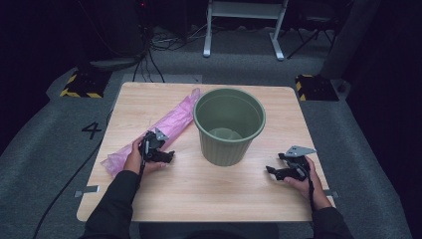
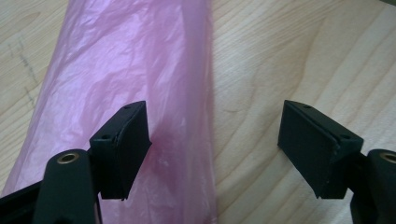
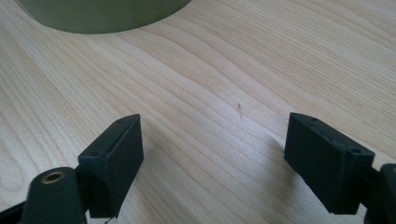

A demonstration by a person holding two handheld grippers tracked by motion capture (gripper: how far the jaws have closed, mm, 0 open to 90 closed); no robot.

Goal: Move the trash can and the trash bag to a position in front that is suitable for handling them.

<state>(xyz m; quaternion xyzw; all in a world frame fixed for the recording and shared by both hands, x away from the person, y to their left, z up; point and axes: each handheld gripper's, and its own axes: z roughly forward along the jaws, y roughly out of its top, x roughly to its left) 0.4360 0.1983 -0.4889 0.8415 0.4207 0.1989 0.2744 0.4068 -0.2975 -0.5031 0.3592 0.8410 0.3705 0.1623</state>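
Note:
A long pink plastic bag (image 1: pixel 171 122) lies flat and slantwise on the left half of the wooden table (image 1: pixel 209 194). A green plastic bin (image 1: pixel 226 149) stands upright at the middle, with nothing visible in it. My left gripper (image 1: pixel 168 156) hovers low over the bag's near part. In the left gripper view the bag (image 2: pixel 126 60) runs under the left jaw, and its right edge lies between the jaws of the open left gripper (image 2: pixel 215 126), whose pads are clear of it. My right gripper (image 1: pixel 271 172) rests at the right, open over bare wood (image 3: pixel 212 135), with the bin's base (image 3: pixel 102 14) ahead.
The table has rounded corners and stands on grey carpet. Cables (image 1: pixel 149 55), a white frame's legs (image 1: pixel 244 30) and yellow-black striped blocks (image 1: pixel 82 84) lie beyond the far edge. Bare wood stretches along the near edge between the two hands.

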